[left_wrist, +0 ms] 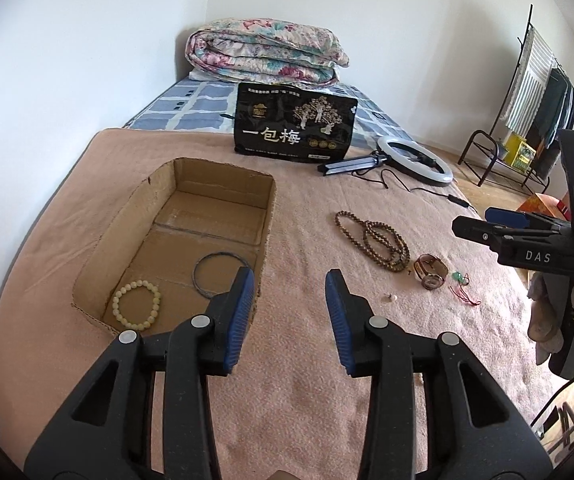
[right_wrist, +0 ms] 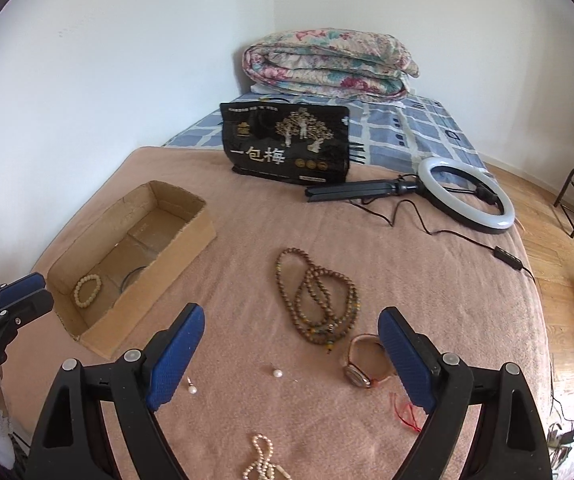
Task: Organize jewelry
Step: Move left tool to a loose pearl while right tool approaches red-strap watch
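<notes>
Both-handed, my left gripper (left_wrist: 289, 316) and right gripper (right_wrist: 291, 356) gape empty; the long brown wooden bead strand (right_wrist: 319, 300) could snag and drag the tiny white pearl earrings (right_wrist: 277, 373) nearby.

One open cardboard box (right_wrist: 99, 322) at left holds two bracelets: one cream beaded bracelet (right_wrist: 87, 290), one thin dark bangle (left_wrist: 223, 275). Centre: one long brown bead necklace (right_wrist: 319, 300), one wristwatch (right_wrist: 361, 374), two loose pearls (right_wrist: 277, 373), one white pearl strand (right_wrist: 263, 462).

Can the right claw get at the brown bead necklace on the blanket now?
Probably yes. The right claw is open and holds nothing, and the brown bead necklace lies flat on the blanket just ahead of it, with nothing between them. The watch lies close beside it.
</notes>
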